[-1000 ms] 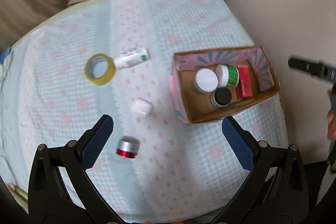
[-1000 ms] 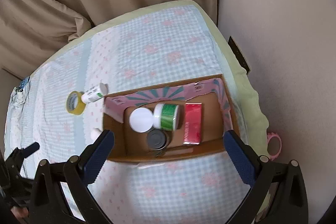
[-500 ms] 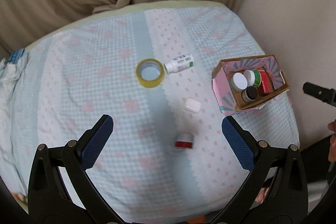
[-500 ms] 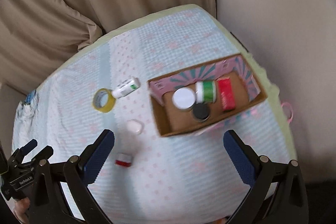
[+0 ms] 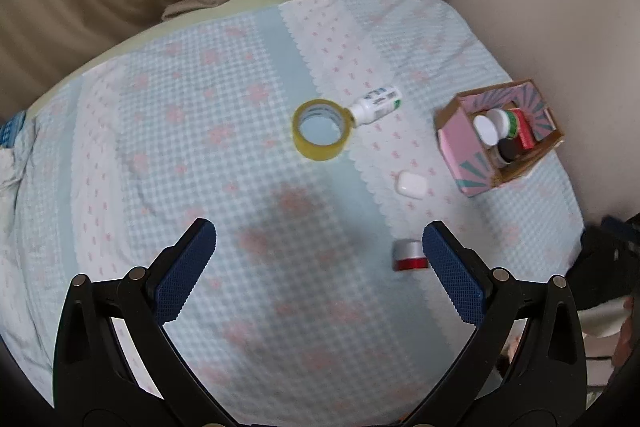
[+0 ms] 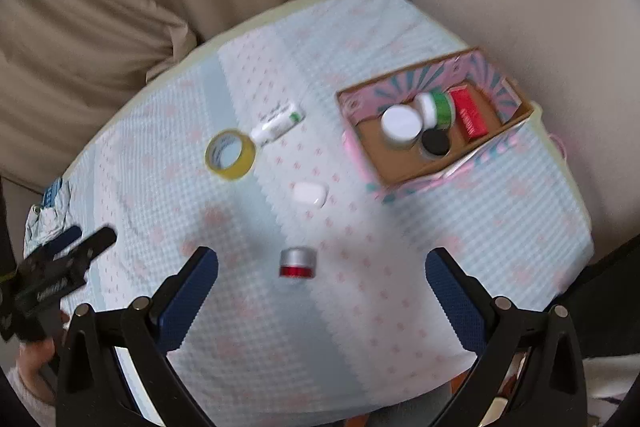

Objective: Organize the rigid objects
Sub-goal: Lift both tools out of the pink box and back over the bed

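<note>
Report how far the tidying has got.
Done: the cardboard box already holds a white-lidded jar, green jar, black-lidded jar and red box. In hand: nothing; left claw and right claw are open. Left: tape roll, white bottle, white case, red-banded jar.

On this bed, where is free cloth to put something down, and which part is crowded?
Free: the wide left stretch of the bedspread left of the yellow tape roll, and the near strip before the red-and-silver cap. Crowded: the cardboard box at right is full on its far side, and tape roll, white bottle and white case cluster mid-bed.
</note>
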